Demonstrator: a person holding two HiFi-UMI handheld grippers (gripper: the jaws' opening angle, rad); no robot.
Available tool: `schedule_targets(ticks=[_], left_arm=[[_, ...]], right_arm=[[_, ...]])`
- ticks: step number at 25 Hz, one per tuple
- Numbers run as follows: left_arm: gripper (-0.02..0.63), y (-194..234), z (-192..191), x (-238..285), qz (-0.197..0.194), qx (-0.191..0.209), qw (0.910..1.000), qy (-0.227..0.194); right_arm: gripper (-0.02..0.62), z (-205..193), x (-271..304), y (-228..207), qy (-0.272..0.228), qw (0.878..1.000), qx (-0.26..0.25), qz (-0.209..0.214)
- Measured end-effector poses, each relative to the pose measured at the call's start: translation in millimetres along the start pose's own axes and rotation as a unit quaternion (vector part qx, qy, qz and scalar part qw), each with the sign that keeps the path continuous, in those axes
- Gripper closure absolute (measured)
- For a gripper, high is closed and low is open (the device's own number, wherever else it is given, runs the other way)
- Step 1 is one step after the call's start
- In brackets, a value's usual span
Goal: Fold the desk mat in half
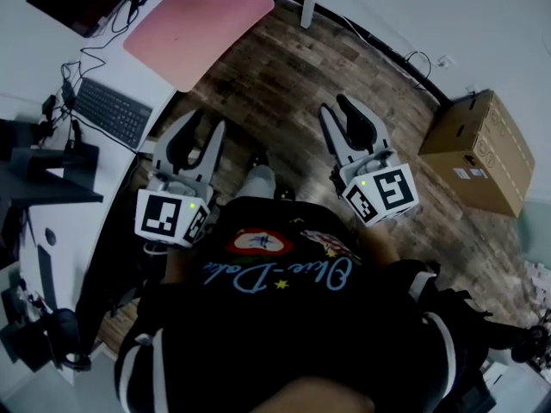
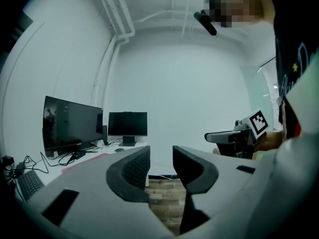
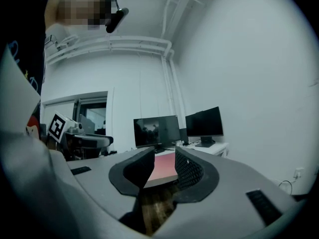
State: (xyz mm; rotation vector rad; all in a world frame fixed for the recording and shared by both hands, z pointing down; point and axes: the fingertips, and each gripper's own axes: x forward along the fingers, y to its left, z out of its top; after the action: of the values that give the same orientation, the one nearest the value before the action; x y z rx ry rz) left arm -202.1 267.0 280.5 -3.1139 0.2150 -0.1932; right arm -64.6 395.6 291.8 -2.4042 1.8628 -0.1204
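The pink desk mat (image 1: 200, 26) lies flat and unfolded on the white table (image 1: 95, 63), well apart from the left hand-held gripper (image 1: 205, 126) and right hand-held gripper (image 1: 338, 110), both spread, empty and aimed toward it, likely readied to grasp its edge.

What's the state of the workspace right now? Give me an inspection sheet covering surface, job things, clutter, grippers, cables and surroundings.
Surface: white desk, at the left of the head view.
Job's things: pink desk mat lies flat and unfolded on the desk.
Clutter: keyboard and two monitors beside the mat.
Grippers: left gripper and right gripper are both over the wooden floor, jaws apart, nothing between them, clear of the mat.
Cables: tangle of cables between monitors and keyboard; floor cable by the wall.
Surroundings: cardboard box on the floor at the right.
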Motion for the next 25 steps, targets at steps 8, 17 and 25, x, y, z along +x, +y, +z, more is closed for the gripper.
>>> schedule_targets(ticks=[8, 17, 25], left_arm=[[0.472, 26.2, -2.2, 53.3, -0.006, 0.0, 1.0, 0.0], [0.463, 74.6, 8.6, 129.8, -0.016, 0.017, 0.9996, -0.017], [0.463, 142.2, -3.8, 167.5, 0.026, 0.027, 0.9992, 0.013]], right_arm=[[0.492, 1.7, 27.4, -38.3, 0.0, 1.0, 0.001, -0.021], [0.491, 5.3, 98.5, -83.3, 0.009, 1.0, 0.007, -0.02], [0.486, 10.3, 187.9, -98.6, 0.027, 0.999, -0.001, 0.019]])
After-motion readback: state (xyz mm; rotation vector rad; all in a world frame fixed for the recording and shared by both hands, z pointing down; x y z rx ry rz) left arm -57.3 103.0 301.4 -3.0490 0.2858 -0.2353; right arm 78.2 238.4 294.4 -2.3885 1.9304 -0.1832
